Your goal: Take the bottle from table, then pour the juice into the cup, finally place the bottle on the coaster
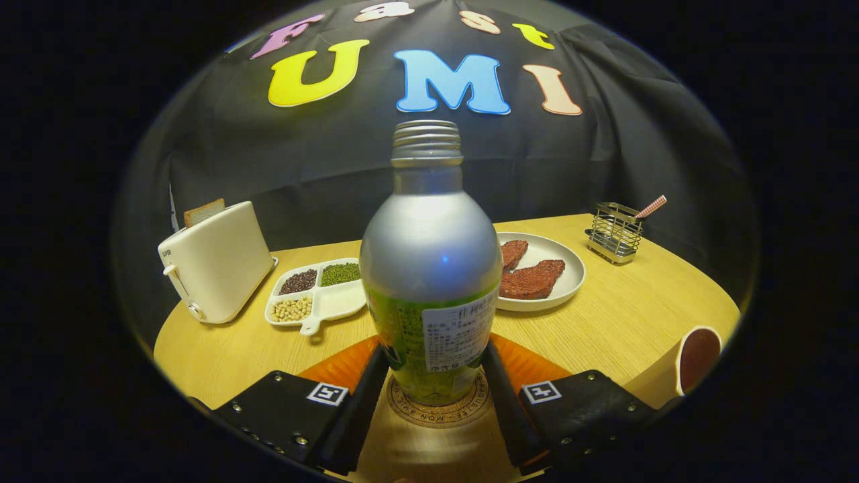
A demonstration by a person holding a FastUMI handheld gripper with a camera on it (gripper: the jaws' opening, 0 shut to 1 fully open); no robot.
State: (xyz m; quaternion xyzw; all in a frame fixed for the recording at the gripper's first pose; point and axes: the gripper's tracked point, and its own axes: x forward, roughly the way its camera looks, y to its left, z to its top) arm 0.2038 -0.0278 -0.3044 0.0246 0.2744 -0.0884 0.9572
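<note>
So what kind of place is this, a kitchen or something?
More likely a mock breakfast table in a demo booth: a toaster holding bread, a plate of food and a tray of beans sit before a cloth backdrop. The gripper is shut on a bottle over a coaster.

A round wooden table (624, 322) with a pale, straight grain stands against a black cloth wall (235, 154) that hangs in soft folds behind it. Taking the white toaster (215, 265) as landmark: it sits near the table's rim, a slice of bread (203, 212) poking from its slot, with the cloth right behind it. Just beside it lies a divided white dish of beans (315, 294). Farther along from the toaster sits a white plate (567, 282), and well beyond that a wire rack (614, 231) close to the cloth. Warm light falls on the tabletop.
</note>
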